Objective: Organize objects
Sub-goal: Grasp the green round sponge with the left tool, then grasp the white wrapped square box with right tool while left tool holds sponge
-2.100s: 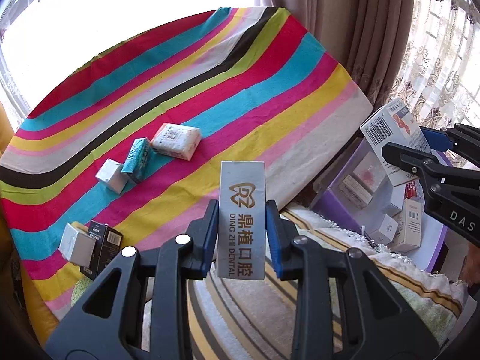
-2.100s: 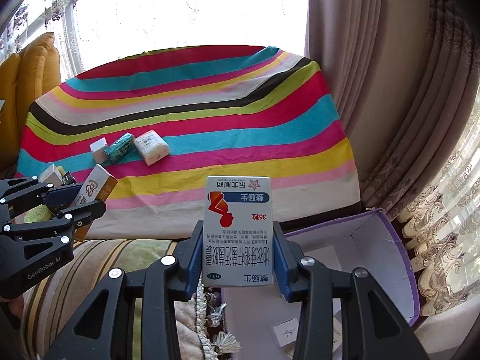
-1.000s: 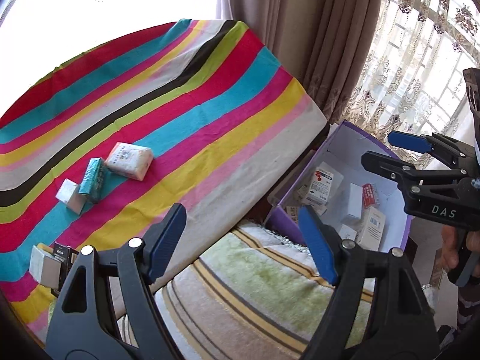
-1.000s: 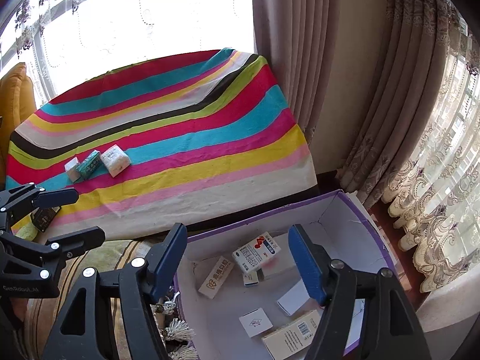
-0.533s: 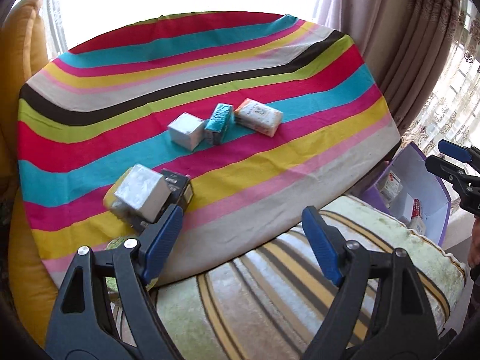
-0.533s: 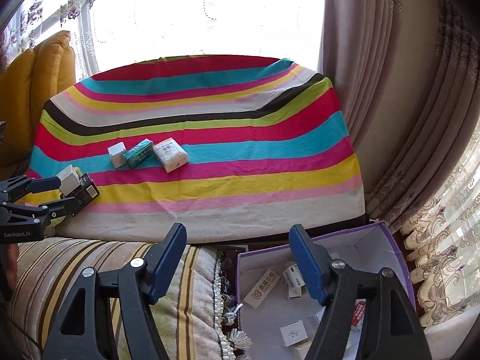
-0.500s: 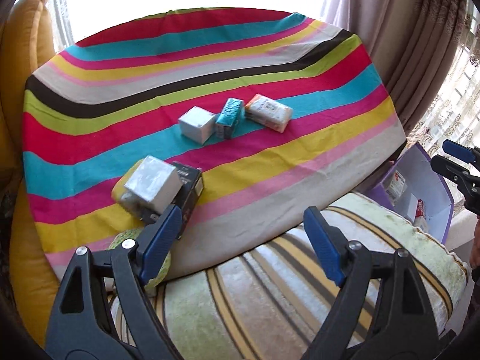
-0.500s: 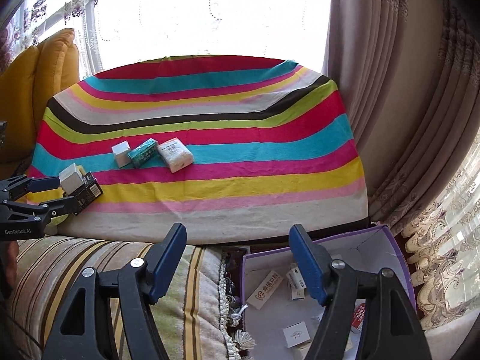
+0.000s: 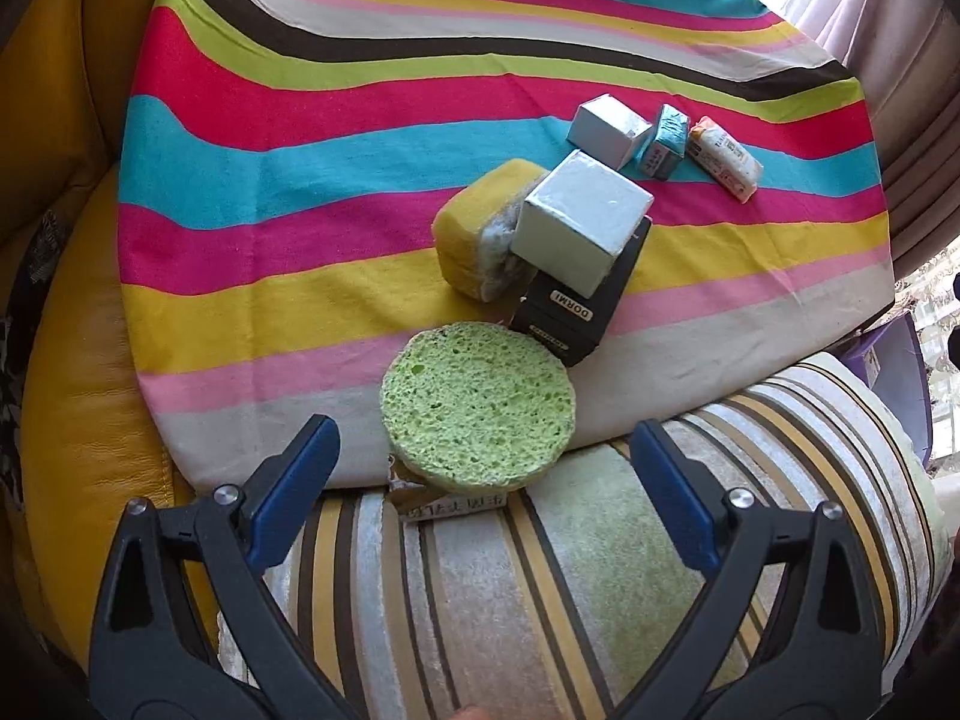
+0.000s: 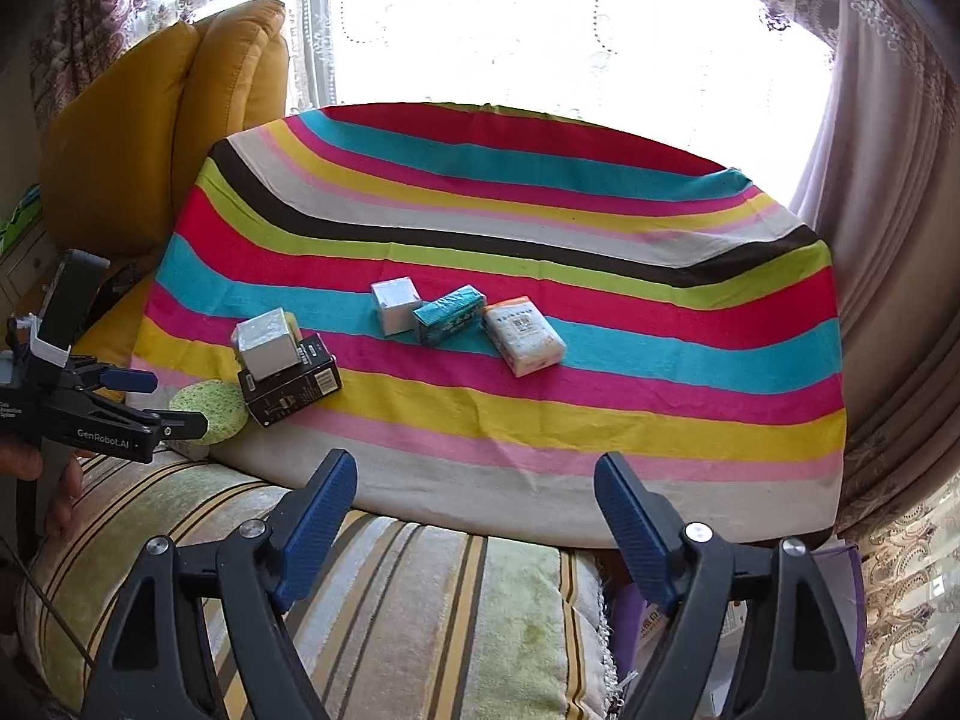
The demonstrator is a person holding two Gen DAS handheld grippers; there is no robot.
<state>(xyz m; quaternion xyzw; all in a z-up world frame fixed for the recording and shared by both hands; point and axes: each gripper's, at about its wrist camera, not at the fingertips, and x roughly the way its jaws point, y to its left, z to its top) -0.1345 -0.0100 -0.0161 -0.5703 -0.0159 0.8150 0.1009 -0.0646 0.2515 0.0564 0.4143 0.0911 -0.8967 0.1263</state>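
While both grippers hover empty over a striped cushion, the objects still to be sorted lie ahead on a rainbow-striped cloth [image 9: 300, 138]. The left gripper [image 9: 483, 483] has its blue-padded fingers spread wide, holding nothing; just beyond them, at twelve o'clock, sits a round green sponge [image 9: 478, 407] at the cloth's near edge, resting partly on a small box whose label barely shows. Past it, toward one o'clock, a grey-white box [image 9: 579, 223] perches tilted on a black box [image 9: 576, 306], with a yellow sponge [image 9: 474, 228] touching its left side. The right gripper [image 10: 474, 519] is likewise wide open and empty; at twelve o'clock in its view lie a small white box [image 10: 394, 304], a teal box [image 10: 450, 314] and a white packet [image 10: 523, 335], side by side. A sliver of a purple bin [image 10: 843, 564] shows at five o'clock. The likely trouble is the pile — reaching for the green sponge may nudge the black box and topple the tilted one, or the soft sponge may squash and slip.
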